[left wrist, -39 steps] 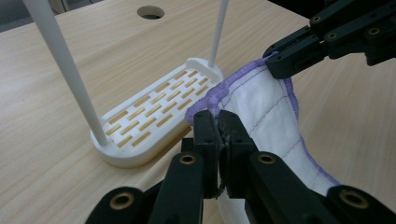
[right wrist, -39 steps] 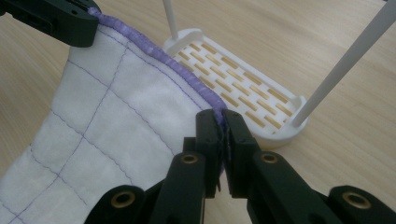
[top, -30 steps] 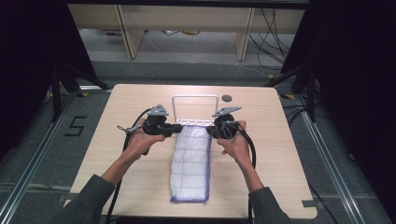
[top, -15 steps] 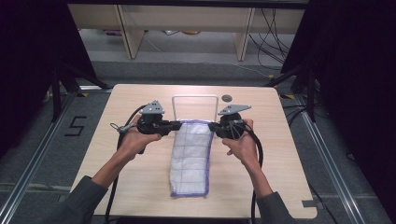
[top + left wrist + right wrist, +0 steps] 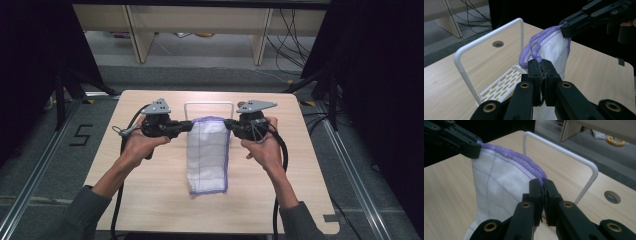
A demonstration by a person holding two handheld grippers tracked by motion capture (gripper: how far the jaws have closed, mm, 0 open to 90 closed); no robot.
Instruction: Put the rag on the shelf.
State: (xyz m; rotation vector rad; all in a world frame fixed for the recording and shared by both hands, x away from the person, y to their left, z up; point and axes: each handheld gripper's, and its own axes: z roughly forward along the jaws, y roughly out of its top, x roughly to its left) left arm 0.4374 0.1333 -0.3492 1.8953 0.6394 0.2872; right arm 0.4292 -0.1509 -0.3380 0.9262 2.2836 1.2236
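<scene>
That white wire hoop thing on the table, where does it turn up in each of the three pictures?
High view: the white rack stands at centre, just behind the cloth.
Left gripper view: left of centre, beside the cloth.
Right gripper view: upper right, behind the cloth.
Shared landmark: the cloth's purple edging.

My left gripper point(image 5: 187, 126) and right gripper point(image 5: 228, 123) were black, brass-riveted, topped with grey three-cornered plates, trailing black cables; my sleeves point(image 5: 82, 215) were grey.

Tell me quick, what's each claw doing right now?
Left claw: shut on the purple-edged white cloth, at its top corner.
Right claw: shut on the same cloth's other top corner.
</scene>
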